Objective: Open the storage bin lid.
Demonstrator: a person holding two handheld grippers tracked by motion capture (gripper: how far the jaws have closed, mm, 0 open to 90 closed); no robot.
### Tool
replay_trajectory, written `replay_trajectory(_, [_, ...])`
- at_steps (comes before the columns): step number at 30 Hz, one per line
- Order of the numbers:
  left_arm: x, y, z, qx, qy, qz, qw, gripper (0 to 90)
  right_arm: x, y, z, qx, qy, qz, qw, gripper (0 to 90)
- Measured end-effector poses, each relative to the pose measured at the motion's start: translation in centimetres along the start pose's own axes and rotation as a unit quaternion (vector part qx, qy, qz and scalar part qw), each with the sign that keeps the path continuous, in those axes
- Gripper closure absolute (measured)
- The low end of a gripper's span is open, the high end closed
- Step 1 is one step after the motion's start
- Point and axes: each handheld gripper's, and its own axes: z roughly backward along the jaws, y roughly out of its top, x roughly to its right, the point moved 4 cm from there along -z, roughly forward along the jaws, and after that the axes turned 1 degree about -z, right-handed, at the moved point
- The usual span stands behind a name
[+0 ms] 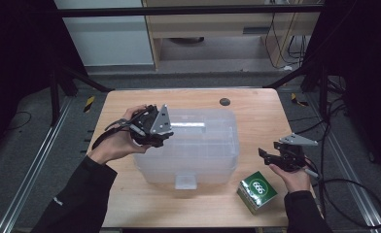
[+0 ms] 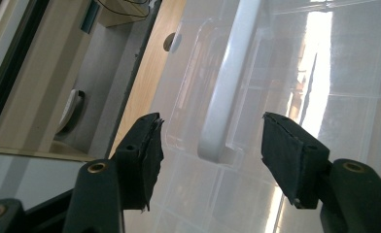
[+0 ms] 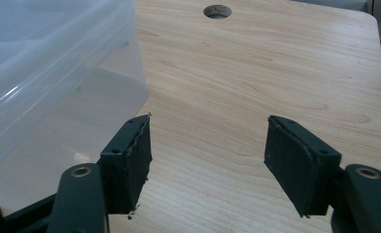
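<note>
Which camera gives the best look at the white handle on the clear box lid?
The left gripper view: the white handle sits close up between the open left claw, untouched. The high view shows the clear box whole, with that handle hidden behind the left hand. The right gripper view catches just a corner of the box, no handle.

Centre: clear lidded bin [image 1: 198, 145] takes up mid-table, blocks your straight crossing | Lid: white latch handle [image 2: 227, 87] stands proud, sits in your left gripper's [image 2: 210, 141] path | Right: bare table [image 3: 256, 87] ahead of your right gripper [image 3: 208, 150], free run to far edge | Near right: green box [image 1: 257, 191] just beside your right hand [image 1: 295, 177]
</note>
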Motion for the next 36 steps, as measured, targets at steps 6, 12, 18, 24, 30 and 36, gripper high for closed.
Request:
replay_trajectory(6, [0.0, 0.5, -0.6, -0.017, 0.009, -0.023, 0.9996, 42.1, 0.0, 0.0, -0.1, -0.001, 0.000, 0.006, 1.0000, 35.5])
replay_trajectory(12, [0.0, 0.8, -1.1, -0.028, 0.017, -0.035, 0.9989, 45.0, 0.0, -0.1, -0.1, -0.003, 0.002, 0.005, 1.0000, 36.6])
replay_trajectory(18, [0.1, 1.0, -1.8, -0.046, 0.017, -0.053, 0.9974, 53.8, -0.1, -0.1, 0.0, -0.006, 0.003, 0.003, 1.0000, 38.8])
replay_trajectory(24, [0.3, 1.1, -2.7, -0.060, 0.019, -0.066, 0.9958, 64.1, -0.2, 0.0, 0.2, -0.006, 0.010, 0.002, 0.9999, 42.3])
replay_trajectory(30, [0.6, 1.2, -3.1, -0.069, 0.019, -0.075, 0.9946, 70.9, -0.6, 0.2, 0.2, -0.010, 0.018, 0.001, 0.9998, 44.3])
replay_trajectory(36, [0.7, 1.4, -3.1, -0.079, 0.025, -0.092, 0.9923, 72.2, -0.9, 0.4, 0.5, -0.011, 0.027, 0.002, 0.9996, 46.4])
